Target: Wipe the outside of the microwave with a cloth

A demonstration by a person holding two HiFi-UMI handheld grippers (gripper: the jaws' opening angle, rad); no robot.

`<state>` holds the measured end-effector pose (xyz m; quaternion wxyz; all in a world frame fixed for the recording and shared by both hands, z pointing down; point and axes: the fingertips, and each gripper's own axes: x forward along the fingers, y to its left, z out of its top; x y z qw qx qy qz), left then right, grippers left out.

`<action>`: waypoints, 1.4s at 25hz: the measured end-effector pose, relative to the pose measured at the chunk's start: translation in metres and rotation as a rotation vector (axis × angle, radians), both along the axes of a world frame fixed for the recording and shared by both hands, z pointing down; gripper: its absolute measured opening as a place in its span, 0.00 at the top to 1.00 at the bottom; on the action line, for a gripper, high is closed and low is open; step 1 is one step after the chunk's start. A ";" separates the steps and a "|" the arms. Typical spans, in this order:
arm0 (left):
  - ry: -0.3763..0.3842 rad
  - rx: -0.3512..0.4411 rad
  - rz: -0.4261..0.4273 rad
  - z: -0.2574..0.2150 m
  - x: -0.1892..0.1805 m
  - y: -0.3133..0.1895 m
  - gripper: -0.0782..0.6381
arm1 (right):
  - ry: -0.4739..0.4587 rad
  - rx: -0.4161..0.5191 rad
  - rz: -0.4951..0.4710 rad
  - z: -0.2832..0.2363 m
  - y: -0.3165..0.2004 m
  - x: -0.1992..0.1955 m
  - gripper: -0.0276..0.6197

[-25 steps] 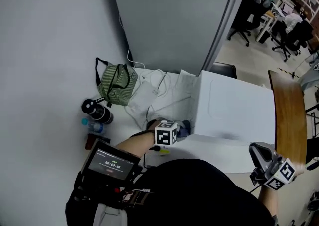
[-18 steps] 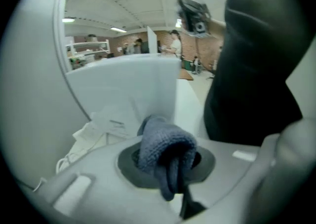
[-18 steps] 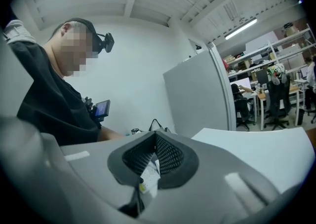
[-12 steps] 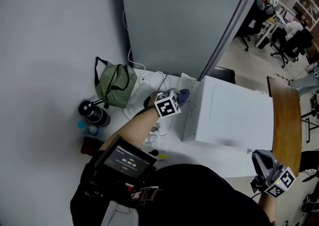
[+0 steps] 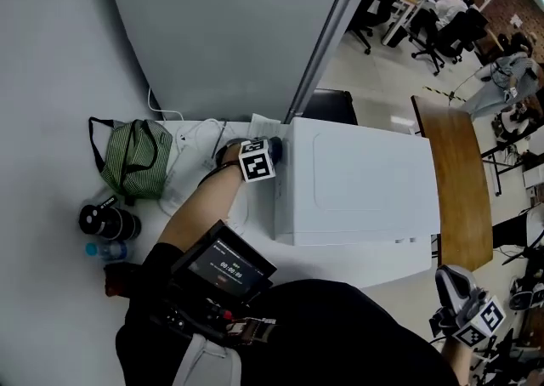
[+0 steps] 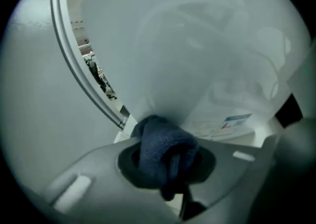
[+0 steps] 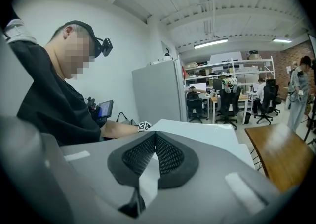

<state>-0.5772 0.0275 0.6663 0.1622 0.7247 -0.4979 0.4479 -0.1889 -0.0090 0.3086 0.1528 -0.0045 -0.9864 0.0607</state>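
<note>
Blue cloth [image 6: 165, 151]: bunched into a wad and pinched in the left tongs [image 6: 165, 166], bulging out ahead of the tips.
Left tongs: clamped narrow on the cloth. In the head view they sit at the microwave's far left corner, close under its top edge.
Microwave [image 5: 357, 180]: a white box on the bench [image 5: 253, 221], lying directly to the right of the left tongs. The cloth seems to touch its left side wall, though the contact itself is not plainly shown.
Side wall's run: from the left tongs back toward the person. I judge a wipe has to travel along that line, toward the body, with the cloth pushed rightward into the wall.
Right tongs [image 7: 155, 154]: pads closed together with nothing between them, held low beyond the microwave's near right corner, well apart from it.
Nearer hand: the left, by far; the right looks idle.
Green bag [image 5: 136, 155]: to the left of the left tongs, behind the forearm; probably clear of the stroke.
</note>
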 end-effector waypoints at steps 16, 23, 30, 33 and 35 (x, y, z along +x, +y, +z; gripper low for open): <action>0.152 -0.103 0.296 -0.036 0.227 0.158 0.82 | -0.151 -0.120 -0.429 0.012 0.058 -0.100 0.95; 0.025 0.002 -0.084 -0.060 0.053 0.099 0.81 | -0.081 -0.091 -0.328 0.012 0.043 -0.090 0.95; -0.122 -0.082 -0.005 -0.001 -0.007 -0.004 0.81 | 0.000 -0.008 -0.092 -0.005 0.009 -0.039 0.95; -0.171 -0.149 0.065 0.029 -0.015 -0.012 0.81 | 0.010 0.010 -0.013 -0.007 0.000 -0.017 0.95; -0.140 -0.175 0.110 0.031 -0.007 -0.004 0.81 | 0.004 0.015 0.020 -0.009 -0.005 -0.007 0.95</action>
